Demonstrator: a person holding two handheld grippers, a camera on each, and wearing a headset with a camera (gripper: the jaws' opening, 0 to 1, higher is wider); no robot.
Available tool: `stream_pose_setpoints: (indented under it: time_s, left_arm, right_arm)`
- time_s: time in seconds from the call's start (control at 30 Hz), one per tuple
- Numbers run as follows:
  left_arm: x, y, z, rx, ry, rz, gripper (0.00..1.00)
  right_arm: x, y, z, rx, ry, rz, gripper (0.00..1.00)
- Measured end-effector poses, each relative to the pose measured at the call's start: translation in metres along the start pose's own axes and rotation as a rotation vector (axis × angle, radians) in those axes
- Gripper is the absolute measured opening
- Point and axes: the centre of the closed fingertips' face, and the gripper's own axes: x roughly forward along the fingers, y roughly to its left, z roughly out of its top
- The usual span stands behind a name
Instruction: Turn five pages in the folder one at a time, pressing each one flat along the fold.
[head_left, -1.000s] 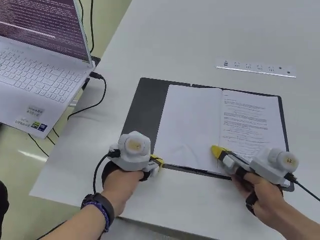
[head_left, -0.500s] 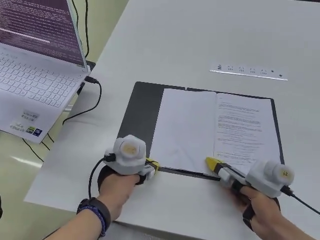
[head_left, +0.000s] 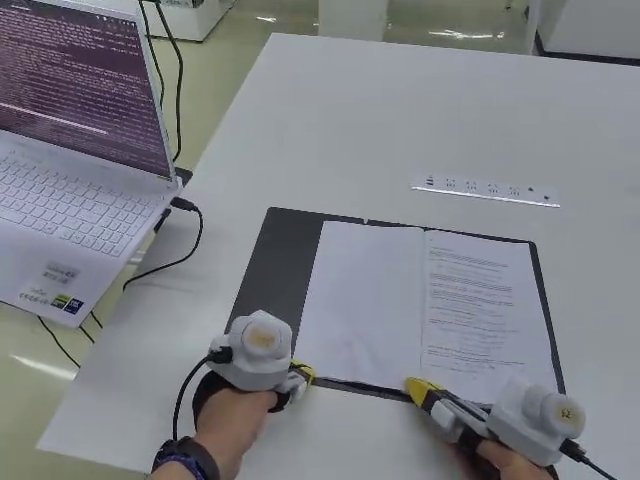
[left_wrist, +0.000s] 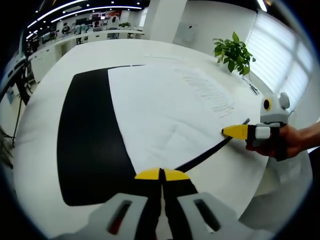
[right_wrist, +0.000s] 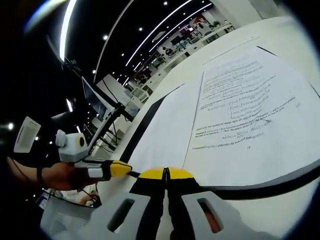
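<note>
Folder (head_left: 275, 270) lies open and flat on the white counter (head_left: 400, 110), close to its near edge, with an open laptop (head_left: 70, 150) off to the left. Blank page (head_left: 365, 300) on left, printed page (head_left: 485, 300) on right. Left gripper (head_left: 300, 374) sits at the blank page's near corner, fingers pressed together. Right gripper (head_left: 413, 386) sits at the near end of the fold, fingers pressed together too. Socket strip (head_left: 485, 190) lies beyond the folder.

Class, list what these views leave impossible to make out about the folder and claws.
- Print on the white right-hand page: too small in the head view, blurred in the right gripper view.
- Sheets underneath in the flat black folder: hidden by the top pages.
- Hand holding the right claw: cut by the head view's bottom edge.
</note>
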Motion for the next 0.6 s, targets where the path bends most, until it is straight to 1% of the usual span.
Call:
stream_pose_setpoints:
  time_s: [0.07, 0.1, 0.13, 0.17, 0.2, 0.27, 0.3, 0.33, 0.4, 0.47, 0.5, 0.53, 0.57, 0.6]
  left_arm:
    - [0.001, 0.000, 0.000, -0.011, 0.000, 0.008, 0.00]
    - [0.002, 0.001, 0.000, -0.021, -0.007, 0.012, 0.00]
    - [0.002, 0.001, 0.001, -0.034, -0.010, 0.017, 0.00]
    - [0.001, 0.001, 0.001, -0.047, -0.004, 0.020, 0.00]
    - [0.001, 0.000, 0.001, -0.047, -0.002, 0.024, 0.00]
    - [0.002, 0.000, 0.000, -0.030, 0.008, 0.042, 0.00]
    - [0.000, -0.002, -0.002, -0.020, 0.025, 0.047, 0.00]
    - [-0.001, -0.003, -0.004, -0.023, 0.036, 0.048, 0.00]
    - [-0.007, -0.004, -0.001, -0.048, 0.026, 0.057, 0.04]
    - [-0.011, 0.000, 0.000, -0.078, 0.018, 0.082, 0.07]
    - [-0.013, 0.000, 0.002, -0.086, 0.007, 0.086, 0.07]
    - [-0.017, -0.002, 0.005, -0.090, -0.013, 0.082, 0.08]
    - [-0.020, -0.003, 0.006, -0.089, -0.019, 0.080, 0.09]
    - [-0.025, -0.004, 0.008, -0.082, -0.028, 0.083, 0.10]
  right_arm:
    - [-0.001, 0.001, -0.003, 0.000, 0.011, -0.007, 0.00]
    - [-0.001, 0.001, -0.003, 0.003, 0.010, -0.008, 0.00]
    - [-0.002, 0.000, -0.003, 0.016, 0.008, -0.014, 0.00]
    - [-0.002, 0.000, -0.003, 0.041, 0.003, -0.028, 0.00]
    - [-0.002, -0.001, -0.003, 0.049, 0.002, -0.032, 0.00]
    - [-0.001, 0.000, -0.003, 0.060, 0.000, -0.035, 0.00]
    - [-0.002, 0.002, -0.001, 0.058, -0.002, -0.034, 0.00]
    - [-0.003, 0.004, -0.001, 0.055, -0.002, -0.033, 0.00]
    - [-0.006, 0.007, 0.002, 0.051, -0.007, -0.028, 0.00]
    - [-0.009, 0.009, 0.004, 0.047, -0.014, -0.032, 0.00]
    - [-0.011, 0.009, 0.005, 0.044, -0.016, -0.036, 0.02]
    - [-0.013, 0.009, 0.006, 0.037, -0.016, -0.038, 0.03]
    - [-0.015, 0.008, 0.006, 0.022, -0.006, -0.044, 0.05]
    - [-0.018, 0.005, 0.004, -0.023, 0.029, -0.062, 0.07]
